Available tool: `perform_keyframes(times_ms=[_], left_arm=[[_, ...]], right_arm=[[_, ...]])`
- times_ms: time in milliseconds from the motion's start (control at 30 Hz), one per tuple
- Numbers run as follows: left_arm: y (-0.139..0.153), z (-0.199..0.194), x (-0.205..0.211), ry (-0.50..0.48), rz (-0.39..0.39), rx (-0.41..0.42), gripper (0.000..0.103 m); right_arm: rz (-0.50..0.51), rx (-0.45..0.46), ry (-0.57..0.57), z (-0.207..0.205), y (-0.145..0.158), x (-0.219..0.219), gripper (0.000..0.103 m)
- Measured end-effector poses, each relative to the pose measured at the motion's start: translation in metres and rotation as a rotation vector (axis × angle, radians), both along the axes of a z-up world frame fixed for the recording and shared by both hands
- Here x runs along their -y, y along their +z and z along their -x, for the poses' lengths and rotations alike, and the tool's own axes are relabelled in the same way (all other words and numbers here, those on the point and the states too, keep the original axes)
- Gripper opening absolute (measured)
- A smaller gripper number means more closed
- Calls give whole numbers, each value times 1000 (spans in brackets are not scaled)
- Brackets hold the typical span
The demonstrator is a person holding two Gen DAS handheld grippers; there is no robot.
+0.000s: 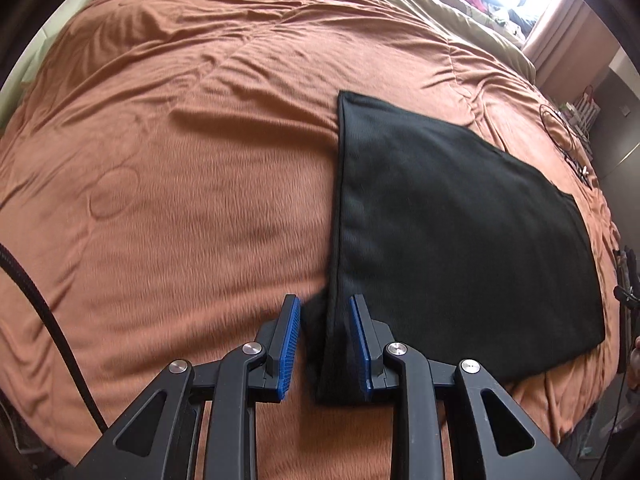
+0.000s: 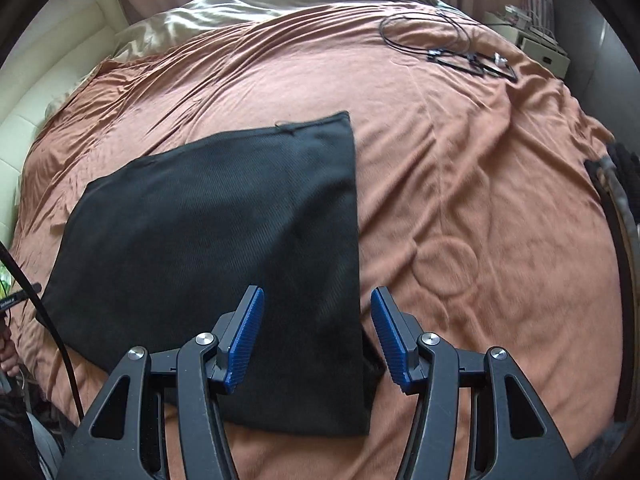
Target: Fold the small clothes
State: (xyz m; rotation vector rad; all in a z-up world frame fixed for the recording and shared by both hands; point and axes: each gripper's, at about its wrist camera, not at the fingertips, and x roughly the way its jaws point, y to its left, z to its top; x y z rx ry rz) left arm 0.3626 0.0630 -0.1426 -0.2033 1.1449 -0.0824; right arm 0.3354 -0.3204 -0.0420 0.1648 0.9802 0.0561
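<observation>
A black folded garment point(image 1: 448, 224) lies flat on the rust-brown bedspread point(image 1: 180, 184). It also shows in the right wrist view point(image 2: 224, 240). My left gripper point(image 1: 325, 312) is open with its blue pads either side of the garment's near left corner, which rises a little between the jaws. My right gripper point(image 2: 317, 304) is open above the garment's near right edge, one finger over the cloth and one over the bedspread point(image 2: 480, 208). Neither holds anything.
Black cables point(image 2: 460, 52) lie on the bed's far right part. An olive blanket point(image 2: 280, 4) lies at the bed's far end. A white cabinet point(image 2: 536, 40) stands beyond the bed. A bright window shows at the far end.
</observation>
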Motion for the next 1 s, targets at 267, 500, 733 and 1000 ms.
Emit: perform_keyframes(times_ms=[267,500,733,1000], left_arm=[[-15,32,-1,34,2,-42,27],[-21,47,-8,76,23,-53,27],[-10,59,-21,121,162,-1,54],[-22,60,-15,166,264,-15,55]], right_arm=[[-5,-25,-70,43,-9,-2,53],[63,-79,-115,59,-36,-5,53],[-155,-34,-134,77,-30,15,53],[-393,-17,-164,90,-47,38,53]])
